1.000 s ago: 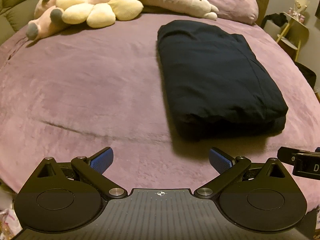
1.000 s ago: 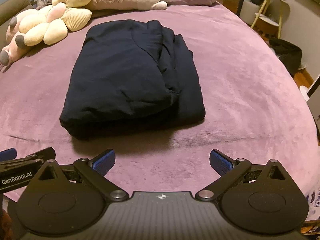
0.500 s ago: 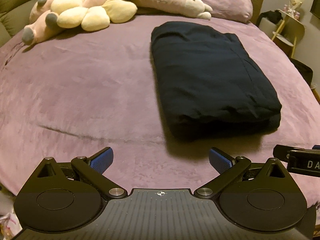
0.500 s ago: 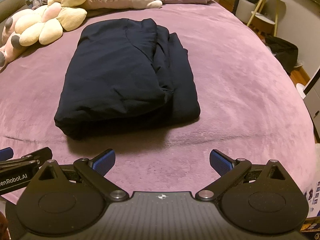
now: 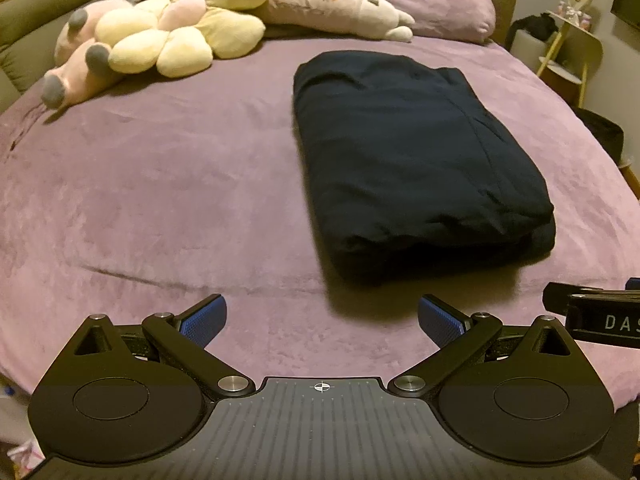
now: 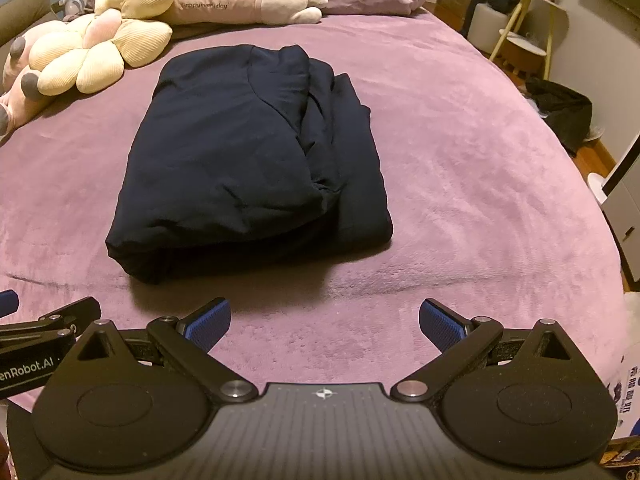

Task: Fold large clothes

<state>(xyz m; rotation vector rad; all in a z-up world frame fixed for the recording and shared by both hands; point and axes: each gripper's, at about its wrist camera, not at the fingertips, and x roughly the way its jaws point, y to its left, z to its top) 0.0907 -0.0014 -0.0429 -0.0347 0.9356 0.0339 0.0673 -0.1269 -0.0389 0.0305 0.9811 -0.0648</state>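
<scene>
A dark navy garment (image 5: 416, 160) lies folded into a thick rectangle on the purple bed (image 5: 160, 184); it also shows in the right wrist view (image 6: 248, 164). My left gripper (image 5: 322, 316) is open and empty, held back from the garment's near edge, to its left. My right gripper (image 6: 325, 320) is open and empty, back from the near edge, to its right. The right gripper's body (image 5: 600, 316) shows at the right edge of the left wrist view, and the left gripper's body (image 6: 44, 332) at the left edge of the right wrist view.
Plush toys (image 5: 160, 44) and a long pillow (image 6: 240, 0) lie at the head of the bed, beside a purple pillow (image 5: 432, 4). A side table (image 6: 524, 28) and a dark bag (image 6: 564, 108) stand on the floor to the right.
Both grippers have drawn back and risen slightly from the folded garment, which now sits farther away in both views. Both stay open.
</scene>
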